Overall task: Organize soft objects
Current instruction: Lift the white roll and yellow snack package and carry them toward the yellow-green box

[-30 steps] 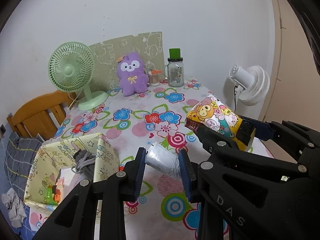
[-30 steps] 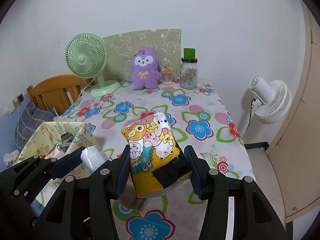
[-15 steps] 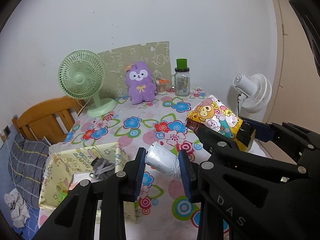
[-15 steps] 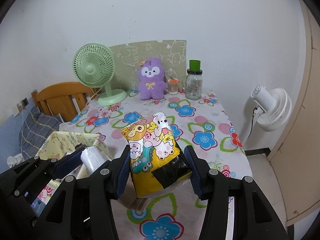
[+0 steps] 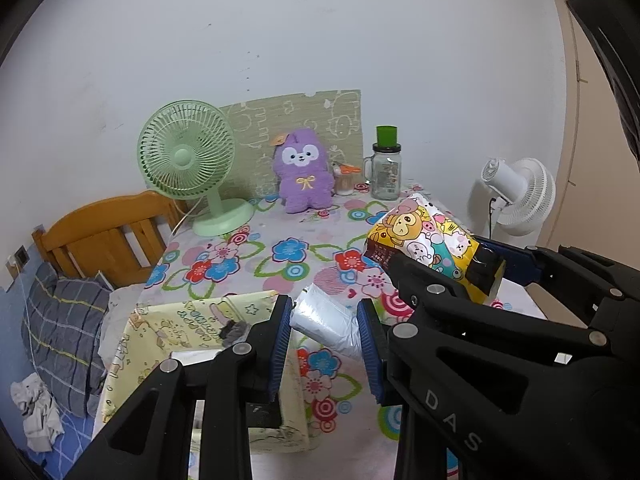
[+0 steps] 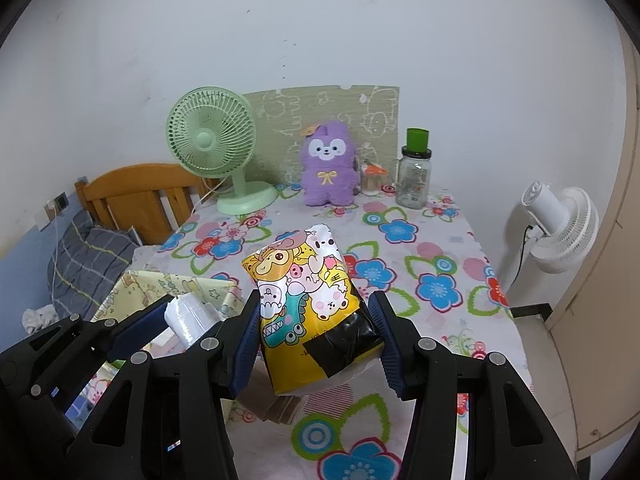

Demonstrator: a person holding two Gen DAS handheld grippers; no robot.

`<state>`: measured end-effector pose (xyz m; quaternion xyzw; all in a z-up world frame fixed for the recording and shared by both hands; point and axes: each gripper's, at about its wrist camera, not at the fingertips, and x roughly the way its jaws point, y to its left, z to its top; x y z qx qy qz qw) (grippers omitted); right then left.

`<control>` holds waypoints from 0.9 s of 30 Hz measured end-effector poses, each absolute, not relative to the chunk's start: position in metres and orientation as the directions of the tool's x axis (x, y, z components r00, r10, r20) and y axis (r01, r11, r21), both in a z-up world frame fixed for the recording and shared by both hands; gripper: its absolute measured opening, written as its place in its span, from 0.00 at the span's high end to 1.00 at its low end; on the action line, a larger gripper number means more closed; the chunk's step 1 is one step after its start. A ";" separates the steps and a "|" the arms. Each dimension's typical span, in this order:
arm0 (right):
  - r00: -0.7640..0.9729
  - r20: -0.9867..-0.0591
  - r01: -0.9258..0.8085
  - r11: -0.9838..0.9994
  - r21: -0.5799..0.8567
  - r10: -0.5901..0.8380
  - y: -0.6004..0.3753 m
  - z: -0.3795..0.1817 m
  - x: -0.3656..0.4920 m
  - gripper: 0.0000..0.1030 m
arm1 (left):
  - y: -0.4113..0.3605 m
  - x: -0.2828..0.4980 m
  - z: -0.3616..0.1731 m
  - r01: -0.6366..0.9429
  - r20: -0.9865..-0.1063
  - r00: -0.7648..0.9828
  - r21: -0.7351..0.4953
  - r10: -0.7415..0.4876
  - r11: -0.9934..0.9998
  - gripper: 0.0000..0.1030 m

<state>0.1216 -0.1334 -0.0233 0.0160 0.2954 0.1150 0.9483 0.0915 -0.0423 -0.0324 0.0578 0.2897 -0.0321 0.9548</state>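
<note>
Left fingers: we kept our left gripper (image 5: 325, 332) clamped narrow on a white plastic roll (image 5: 326, 323), its blue pads (image 5: 281, 340) pressing both sides, the roll lifted clear above the table (image 5: 320, 240).
Right fingers: we held our right gripper (image 6: 314, 340) partly spread and closed on a yellow cartoon-print pouch (image 6: 308, 300), gripped near its black-taped lower end, just to the right of the roll and also off the table.
Fabric box: we saw a pale yellow printed box (image 5: 160, 332) standing on the table's near left corner, below and left of the roll, with a grey bundle (image 5: 234, 330) inside it; what else lay in it we could not tell.
Table: we saw it covered in a flowered cloth, stretching from the box back to the wall.
Far end of table: we noted a green desk fan (image 5: 188, 168) at the left, a purple plush toy (image 5: 305, 176) beside it, then a small container with an orange top (image 5: 345, 178) and a glass jar with a green cap (image 5: 386, 172), all in front of a green printed board (image 5: 292, 120).
Beside the table: we saw a white fan (image 5: 516, 196) off its right edge, and a wooden bed frame (image 5: 104, 228) with a checked pillow (image 5: 64, 332) off its left.
</note>
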 end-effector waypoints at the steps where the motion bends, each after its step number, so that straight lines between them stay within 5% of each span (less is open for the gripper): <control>1: 0.798 -0.557 -0.211 0.972 0.099 0.230 -0.131 -0.023 0.123 0.47 | -0.041 0.092 -0.033 0.092 -0.557 0.830 0.093 -0.025 0.991 0.68; 27: 0.760 -0.596 -0.264 0.961 0.081 0.259 -0.062 -0.036 0.147 0.46 | 0.032 0.114 -0.053 0.011 -0.588 0.808 0.054 0.023 0.999 0.67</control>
